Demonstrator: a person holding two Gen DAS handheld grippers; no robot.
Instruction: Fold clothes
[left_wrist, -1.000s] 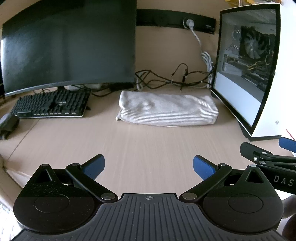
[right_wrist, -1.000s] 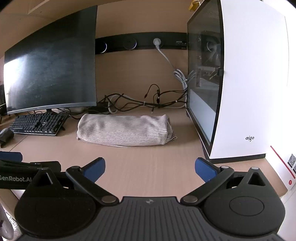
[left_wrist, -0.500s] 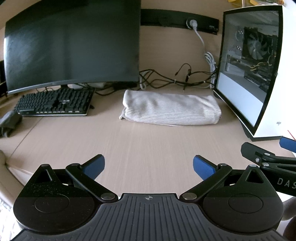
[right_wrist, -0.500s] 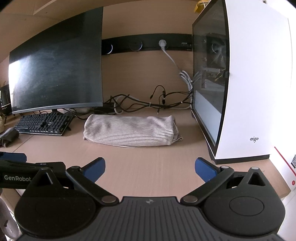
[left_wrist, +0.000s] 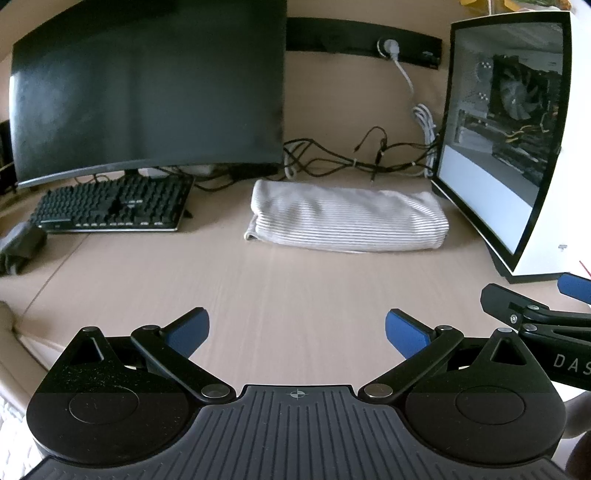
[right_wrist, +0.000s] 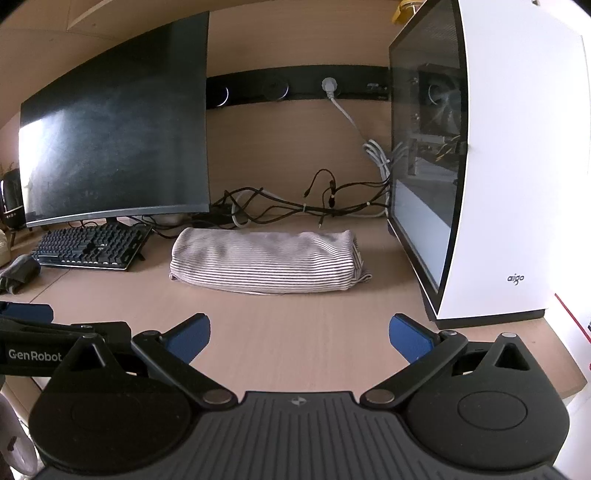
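Observation:
A folded white garment with thin dark stripes (left_wrist: 347, 219) (right_wrist: 267, 260) lies on the wooden desk, between the keyboard and the computer case. My left gripper (left_wrist: 295, 328) is open over the bare desk well in front of the garment, holding nothing. My right gripper (right_wrist: 299, 332) is open too, also short of the garment and empty. Each gripper shows at the other view's edge: the right one (left_wrist: 535, 310) on the right, the left one (right_wrist: 48, 325) on the left.
A dark curved monitor (left_wrist: 147, 88) and a black keyboard (left_wrist: 114, 206) stand at the back left. A white glass-sided computer case (left_wrist: 517, 129) stands on the right. Tangled cables (left_wrist: 354, 162) run behind the garment. A dark crumpled cloth (left_wrist: 20, 247) lies far left.
Both views have drifted slightly, so the garment sits a little further right and lower in frame. The garment itself has not moved, and both grippers stay open and empty.

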